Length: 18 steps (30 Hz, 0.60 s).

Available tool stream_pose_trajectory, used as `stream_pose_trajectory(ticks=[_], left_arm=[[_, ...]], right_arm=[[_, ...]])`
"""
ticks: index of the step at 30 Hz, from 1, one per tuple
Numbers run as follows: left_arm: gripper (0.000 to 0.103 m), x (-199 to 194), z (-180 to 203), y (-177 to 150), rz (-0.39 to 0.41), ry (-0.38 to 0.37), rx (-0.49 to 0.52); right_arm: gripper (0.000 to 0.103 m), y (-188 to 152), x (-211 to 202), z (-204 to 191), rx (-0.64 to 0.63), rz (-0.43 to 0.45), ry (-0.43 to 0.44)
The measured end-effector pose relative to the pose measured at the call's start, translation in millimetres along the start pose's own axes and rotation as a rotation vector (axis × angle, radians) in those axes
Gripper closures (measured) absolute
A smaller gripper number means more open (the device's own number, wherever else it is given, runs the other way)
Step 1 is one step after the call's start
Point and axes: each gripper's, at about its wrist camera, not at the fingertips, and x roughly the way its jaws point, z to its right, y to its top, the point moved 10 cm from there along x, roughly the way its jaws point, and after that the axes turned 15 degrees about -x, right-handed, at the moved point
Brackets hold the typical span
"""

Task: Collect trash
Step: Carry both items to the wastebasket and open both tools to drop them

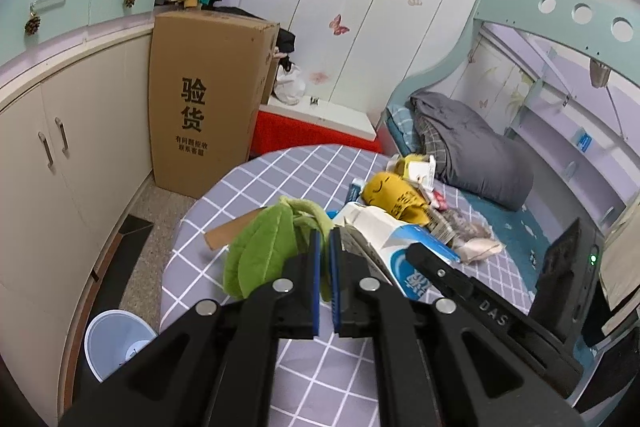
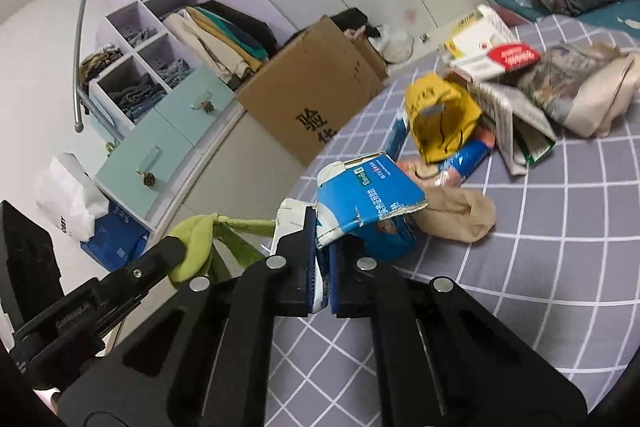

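My left gripper (image 1: 326,241) is shut on the stem of a green plush leaf (image 1: 260,251), which hangs to the left of its fingers above the table. In the right wrist view the same leaf (image 2: 196,239) sits at the tip of the left gripper (image 2: 176,249). My right gripper (image 2: 322,239) is shut on a torn blue-and-white carton (image 2: 368,195), with the carton's flattened edge pinched between its pads. From the left wrist view, that carton (image 1: 400,247) shows just right of my fingers, with the right gripper (image 1: 418,253) on it.
A round table in a grey checked cloth (image 2: 560,227) holds a pile: a yellow bag (image 2: 440,115), a beige sock (image 2: 460,215), a red-and-white pack (image 2: 512,57) and paper boxes. A pale blue bin (image 1: 116,343) stands on the floor at lower left, near a tall cardboard box (image 1: 208,99).
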Motion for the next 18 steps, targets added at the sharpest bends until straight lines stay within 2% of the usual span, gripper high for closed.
stream_pose_trajectory(ticks=[6, 9, 14, 18], left_arm=[[0.099, -34, 8, 11, 0.070, -0.020, 0.008], [0.099, -52, 0, 17, 0.104, -0.005, 0.007], [0.099, -84, -29, 27, 0.163, 0.046, -0.014], [0.099, -108, -69, 34, 0.188, 0.086, -0.056]], right_arm=[[0.098, 14, -24, -26, -0.057, 0.040, 0.022], [0.098, 15, -26, -49, -0.077, 0.039, 0.053], [0.098, 5, -17, -92, -0.117, 0.009, 0.109], [0.098, -9, -3, -134, -0.159, -0.029, 0.159]])
